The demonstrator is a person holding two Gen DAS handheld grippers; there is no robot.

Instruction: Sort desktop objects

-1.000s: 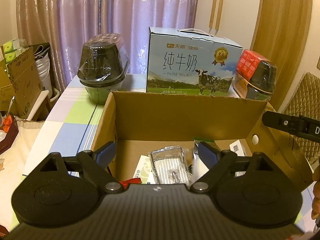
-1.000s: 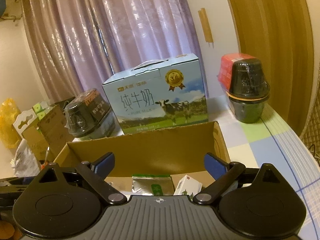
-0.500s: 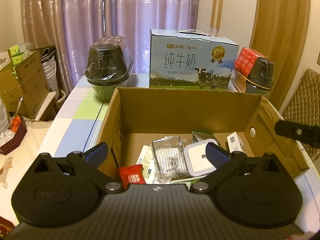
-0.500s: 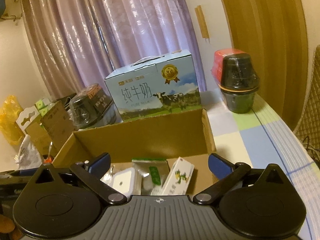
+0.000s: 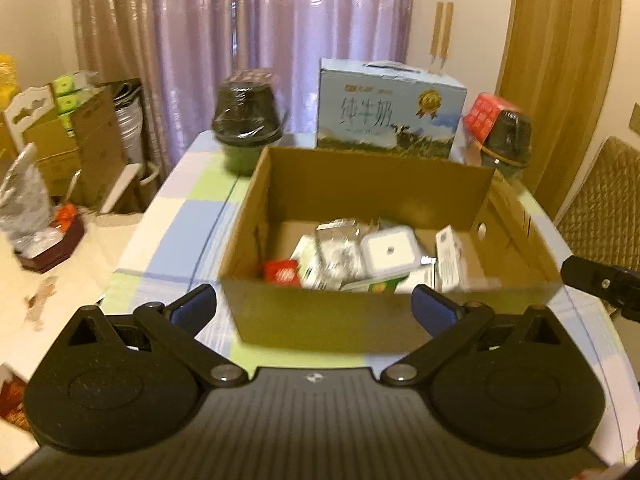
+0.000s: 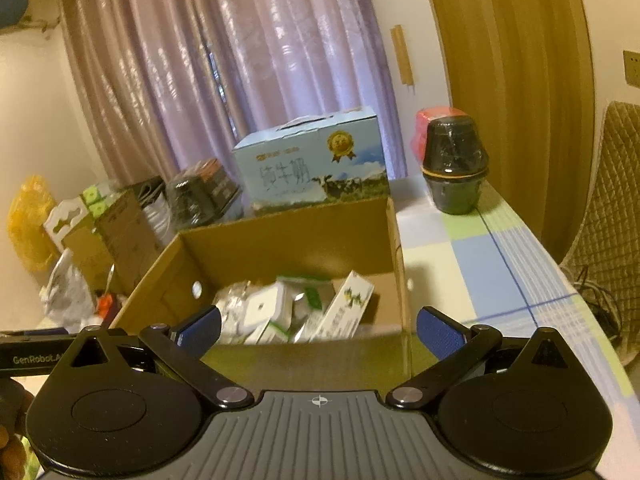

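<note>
My left tongs [image 5: 314,308] and right tongs [image 6: 318,330] both gape wide and hold nothing, hovering before the open cardboard box [image 5: 360,320]. The box sits on my desk [image 5: 176,236], which wears a cloth checked in blue, green and white. Inside lie the sorted things: a red packet [image 5: 282,272], a white square case [image 5: 390,248], a clear blister pack [image 5: 338,246] and small cartons, blurred. Behind stand a blue milk carton [image 6: 312,170] and wrapped dark tubs, before mauve curtains [image 6: 240,60].
</note>
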